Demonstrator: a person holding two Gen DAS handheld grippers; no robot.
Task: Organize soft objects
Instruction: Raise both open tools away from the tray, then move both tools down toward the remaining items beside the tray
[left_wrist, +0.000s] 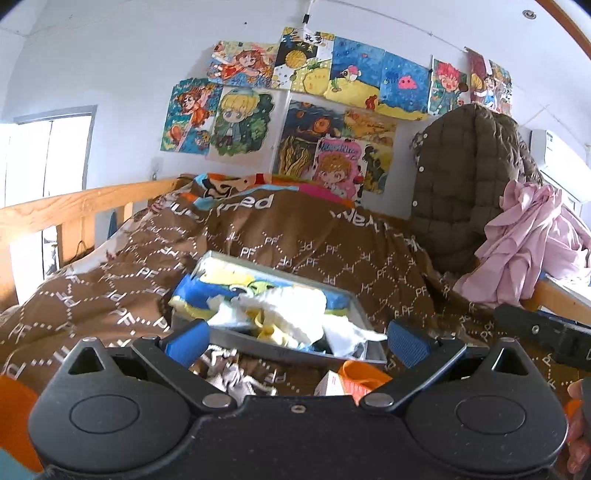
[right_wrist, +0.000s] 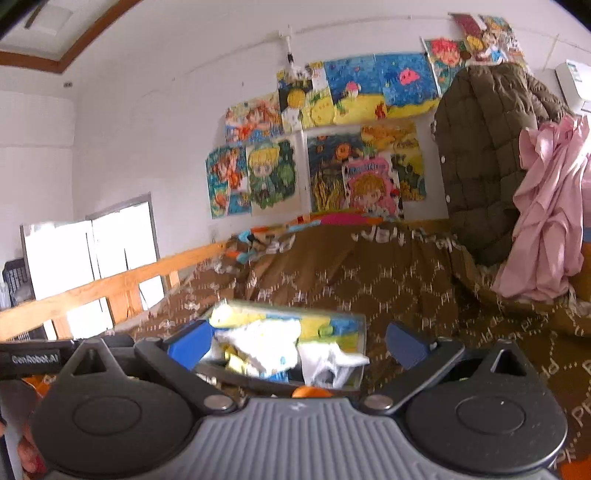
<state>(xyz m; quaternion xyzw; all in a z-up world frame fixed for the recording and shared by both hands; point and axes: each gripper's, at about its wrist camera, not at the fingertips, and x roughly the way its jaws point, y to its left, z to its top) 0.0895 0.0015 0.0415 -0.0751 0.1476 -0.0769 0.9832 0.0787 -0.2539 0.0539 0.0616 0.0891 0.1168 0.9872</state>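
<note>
Grey and shallow, the tray (left_wrist: 295, 349) sits on the brown quilt (left_wrist: 332, 254) of the bed, heaped with soft cloths (left_wrist: 288, 312) in white, yellow and blue. It lies straight ahead of both grippers and just beyond their fingertips. The left gripper (left_wrist: 297, 341) has its blue pads spread wide with nothing between them; in its view the near rim of the tray spans the gap between the fingers. The right gripper (right_wrist: 297, 345) is likewise spread and empty, with the tray (right_wrist: 354, 369) sitting left of centre in its gap, though that view is blurred. The tray's long axis runs roughly crosswise to both grippers, tilted so that its left end points farther up the bed toward the wall and its right end comes nearer. A white cloth spills over the near right corner of the tray toward the grippers, and that trailing end looks the easiest thing to pinch; neither gripper seems clearly closer.
</note>
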